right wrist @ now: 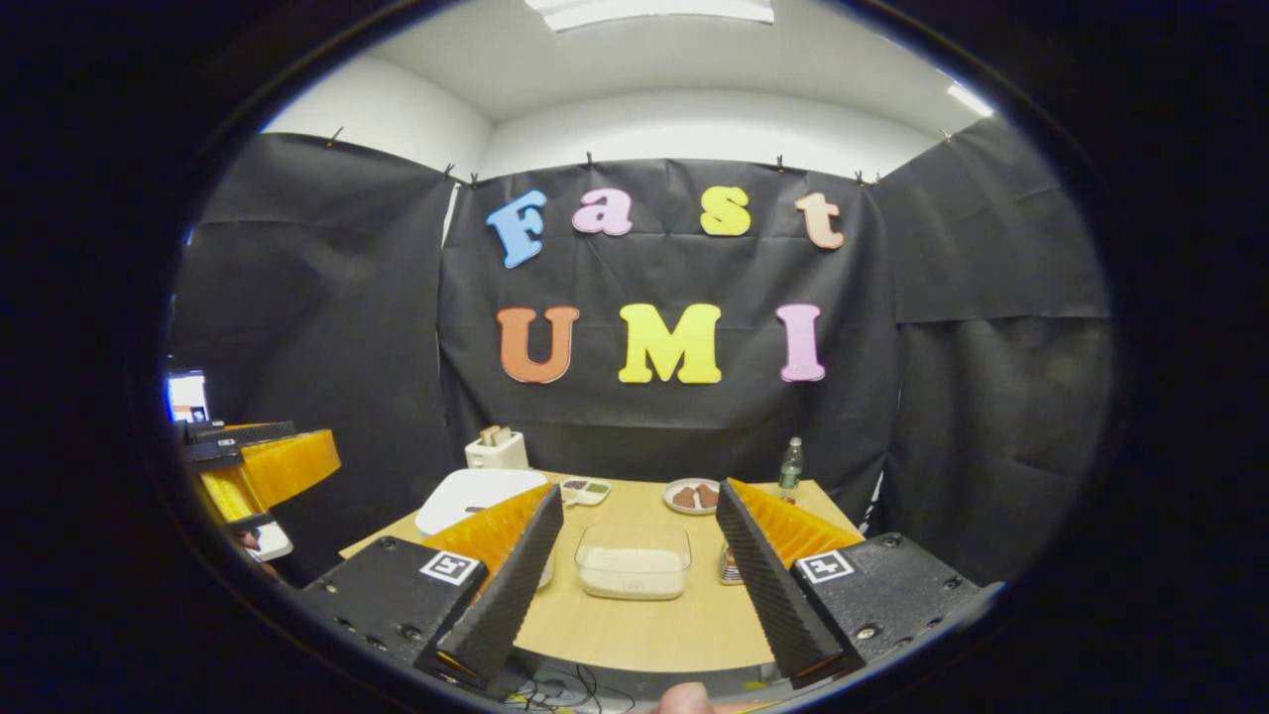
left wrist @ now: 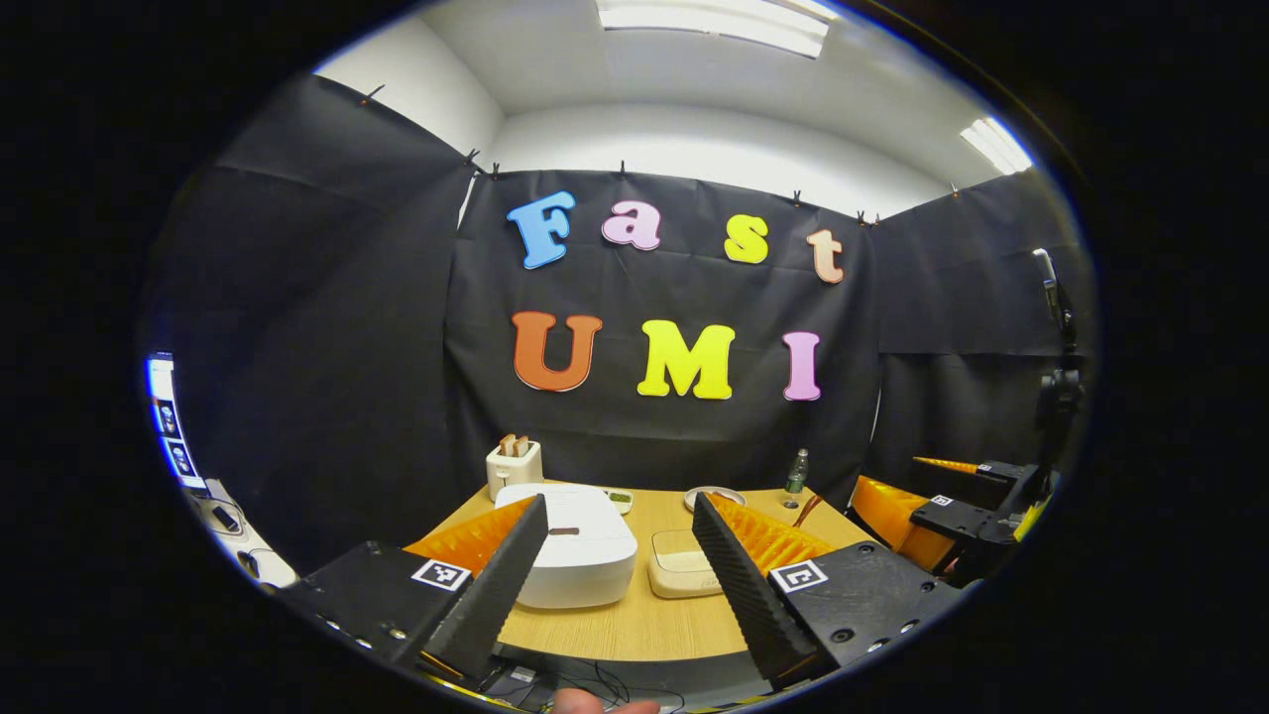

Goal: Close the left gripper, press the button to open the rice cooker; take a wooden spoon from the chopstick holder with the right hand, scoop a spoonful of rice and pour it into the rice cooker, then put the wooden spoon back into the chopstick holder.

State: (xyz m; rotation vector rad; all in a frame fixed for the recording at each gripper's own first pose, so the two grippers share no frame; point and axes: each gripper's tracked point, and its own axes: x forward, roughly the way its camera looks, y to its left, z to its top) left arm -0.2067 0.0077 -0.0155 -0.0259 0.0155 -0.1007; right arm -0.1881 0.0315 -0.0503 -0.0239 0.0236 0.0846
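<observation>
Left gripper view has one white rice cooker (left wrist: 575, 545) and one rice box (left wrist: 682, 563); both grippers (left wrist: 620, 570) (right wrist: 639, 570) hover level, wide open.

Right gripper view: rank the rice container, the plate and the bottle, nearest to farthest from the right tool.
1. Rice container: centre table, between the right tool's fingers.
2. Plate: behind it, near the far edge.
3. Bottle: far right corner, against the cloth wall.
</observation>
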